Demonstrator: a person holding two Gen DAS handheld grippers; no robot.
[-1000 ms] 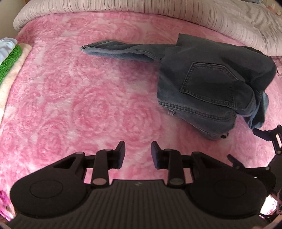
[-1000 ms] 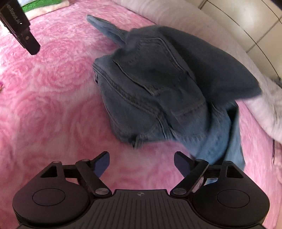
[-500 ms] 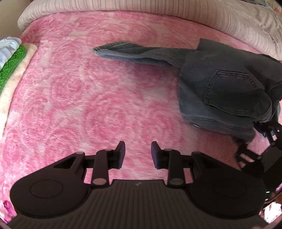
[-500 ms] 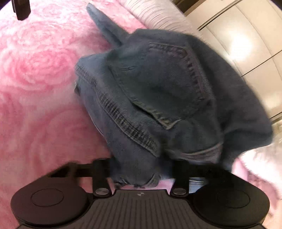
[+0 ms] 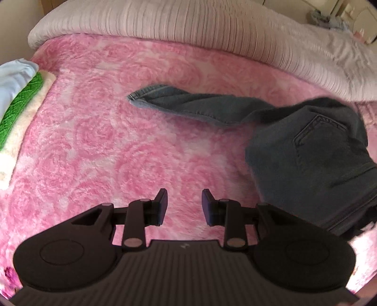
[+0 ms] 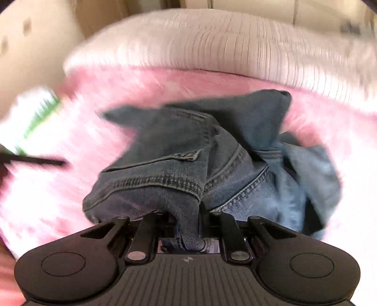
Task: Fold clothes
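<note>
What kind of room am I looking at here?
Most likely a bedroom. The jeans lie on a bed covered by a pink rose-patterned blanket, with a ribbed pale quilt bunched along its far edge and a stack of folded clothes at one side.

We are in a home bedroom: a bed (image 5: 94, 141) spread with a plush pink rose-patterned blanket (image 5: 165, 164), a ribbed pale quilt (image 5: 188, 26) bunched along its far edge, a stack of folded laundry (image 5: 16, 98) at one side, and cream cupboard doors (image 6: 306, 9) behind.
</note>
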